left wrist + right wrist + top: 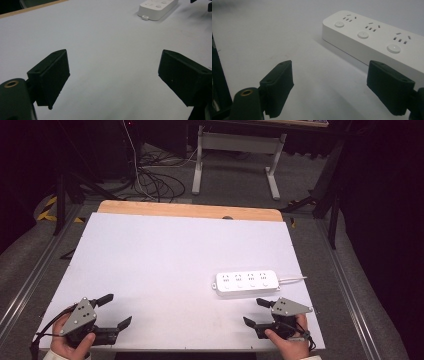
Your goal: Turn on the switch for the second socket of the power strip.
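The white table [165, 265] carries a power strip [247, 283] at its right side, lying flat. Just before the strip, the right gripper [256, 312] is released, jaws wide; the left gripper [116, 311], well apart, likewise gapes, holding nothing

A white power strip [247, 283] with four sockets and round buttons lies flat on the table's right side.

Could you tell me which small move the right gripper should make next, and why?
Probably ease the right gripper forward toward the power strip: its jaws stand open and empty just short of the strip's near side, while the left gripper sits far across the table.
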Action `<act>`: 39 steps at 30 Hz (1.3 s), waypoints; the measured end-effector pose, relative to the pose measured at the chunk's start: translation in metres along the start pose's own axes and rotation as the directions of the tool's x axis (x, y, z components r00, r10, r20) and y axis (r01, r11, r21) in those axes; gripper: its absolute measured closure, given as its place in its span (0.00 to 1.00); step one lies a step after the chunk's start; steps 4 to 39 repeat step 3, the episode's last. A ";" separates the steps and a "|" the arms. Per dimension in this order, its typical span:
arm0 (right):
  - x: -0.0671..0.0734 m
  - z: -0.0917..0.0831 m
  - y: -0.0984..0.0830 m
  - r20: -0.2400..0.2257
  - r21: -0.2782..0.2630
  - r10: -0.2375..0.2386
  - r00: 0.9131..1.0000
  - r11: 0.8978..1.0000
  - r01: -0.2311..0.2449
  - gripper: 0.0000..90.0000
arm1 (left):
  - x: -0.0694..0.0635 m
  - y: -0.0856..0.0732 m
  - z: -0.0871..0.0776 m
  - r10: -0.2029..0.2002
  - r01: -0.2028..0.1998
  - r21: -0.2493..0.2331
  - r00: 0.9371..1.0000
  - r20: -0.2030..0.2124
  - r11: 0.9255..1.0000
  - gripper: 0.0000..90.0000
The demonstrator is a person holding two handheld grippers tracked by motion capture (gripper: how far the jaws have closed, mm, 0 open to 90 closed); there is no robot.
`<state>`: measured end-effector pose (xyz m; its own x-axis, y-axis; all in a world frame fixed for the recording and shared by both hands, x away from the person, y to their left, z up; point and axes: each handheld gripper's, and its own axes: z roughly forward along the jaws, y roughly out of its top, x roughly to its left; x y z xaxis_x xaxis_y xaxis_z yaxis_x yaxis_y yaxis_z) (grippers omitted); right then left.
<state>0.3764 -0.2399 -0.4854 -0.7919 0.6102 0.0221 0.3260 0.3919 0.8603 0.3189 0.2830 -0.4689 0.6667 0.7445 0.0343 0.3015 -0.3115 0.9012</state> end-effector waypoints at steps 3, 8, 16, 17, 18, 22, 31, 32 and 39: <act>-0.001 0.000 0.001 0.001 -0.010 -0.001 1.000 1.000 0.001 0.24 | 0.000 0.000 0.001 0.008 -0.008 0.004 1.000 -0.002 1.000 0.11; -0.001 0.000 0.001 0.001 -0.010 -0.001 1.000 1.000 0.001 0.24 | 0.000 0.000 0.001 0.008 -0.008 0.004 1.000 -0.002 1.000 0.11; -0.001 0.000 0.001 0.001 -0.010 -0.001 1.000 1.000 0.001 0.24 | 0.000 0.000 0.001 0.008 -0.008 0.004 1.000 -0.002 1.000 0.11; -0.001 0.000 0.001 0.001 -0.010 -0.001 1.000 1.000 0.001 0.24 | 0.000 0.000 0.001 0.008 -0.008 0.004 1.000 -0.002 1.000 0.11; -0.001 0.000 0.001 0.001 -0.010 -0.001 1.000 1.000 0.001 0.24 | 0.000 0.000 0.001 0.008 -0.008 0.004 1.000 -0.002 1.000 0.11; -0.001 0.000 0.001 0.001 -0.010 -0.001 1.000 1.000 0.001 0.24 | 0.000 0.000 0.001 0.008 -0.008 0.004 1.000 -0.002 1.000 0.11; -0.001 0.000 0.001 0.001 -0.010 -0.001 1.000 1.000 0.001 0.24 | 0.000 0.000 0.001 0.008 -0.008 0.004 1.000 -0.002 1.000 0.11; -0.001 0.000 0.001 0.001 -0.010 -0.001 1.000 1.000 0.001 0.24 | 0.000 0.000 0.001 0.008 -0.008 0.004 1.000 -0.002 1.000 0.11; -0.001 0.000 0.001 0.001 -0.010 -0.001 1.000 1.000 0.001 0.24 | 0.000 0.000 0.001 0.008 -0.008 0.004 1.000 -0.002 1.000 0.11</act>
